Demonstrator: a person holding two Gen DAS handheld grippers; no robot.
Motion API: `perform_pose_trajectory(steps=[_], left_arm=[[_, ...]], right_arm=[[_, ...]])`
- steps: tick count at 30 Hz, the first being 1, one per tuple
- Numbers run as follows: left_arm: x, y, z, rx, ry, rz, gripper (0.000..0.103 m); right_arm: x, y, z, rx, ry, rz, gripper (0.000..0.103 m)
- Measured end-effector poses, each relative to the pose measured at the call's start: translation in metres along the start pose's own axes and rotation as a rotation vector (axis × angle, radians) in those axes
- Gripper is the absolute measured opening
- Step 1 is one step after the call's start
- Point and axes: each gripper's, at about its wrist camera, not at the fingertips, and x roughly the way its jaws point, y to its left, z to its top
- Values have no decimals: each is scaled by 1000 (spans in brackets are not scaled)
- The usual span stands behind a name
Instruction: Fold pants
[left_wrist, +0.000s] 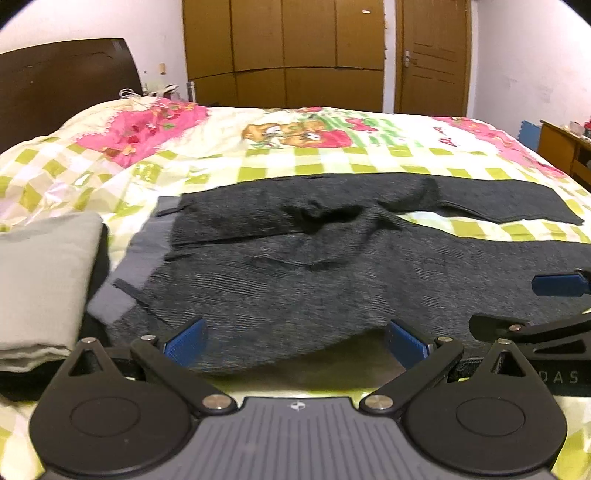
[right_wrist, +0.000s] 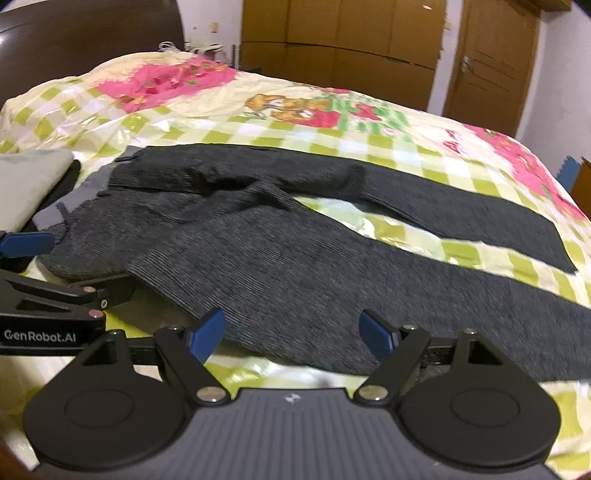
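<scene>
The dark grey pants (left_wrist: 314, 266) lie spread on the checked bedspread (left_wrist: 295, 158), long axis running left to right, waistband (left_wrist: 140, 258) at the left and the 2 legs splayed apart toward the right. Their near edge sits directly ahead of both tools. The left gripper (left_wrist: 295, 341) faces the hip end, the right gripper (right_wrist: 291, 332) the near leg; both stand wide, holding nothing. Folded grey cloth (left_wrist: 40, 280) lies beside the waistband.
</scene>
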Motion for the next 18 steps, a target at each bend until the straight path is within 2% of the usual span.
perform_pose_trajectory(steps=[6, 10, 16, 18], left_arm=[[3, 32, 3, 26, -11, 66, 103], [19, 64, 2, 35, 23, 116, 103], [57, 108, -5, 4, 127, 128, 103], [64, 122, -8, -9, 140, 101, 101]], right_arm=[[7, 27, 15, -72, -12, 61, 80], [8, 56, 25, -152, -33, 124, 80], [22, 107, 40, -276, -45, 237, 76], [31, 123, 44, -316, -37, 257, 74]])
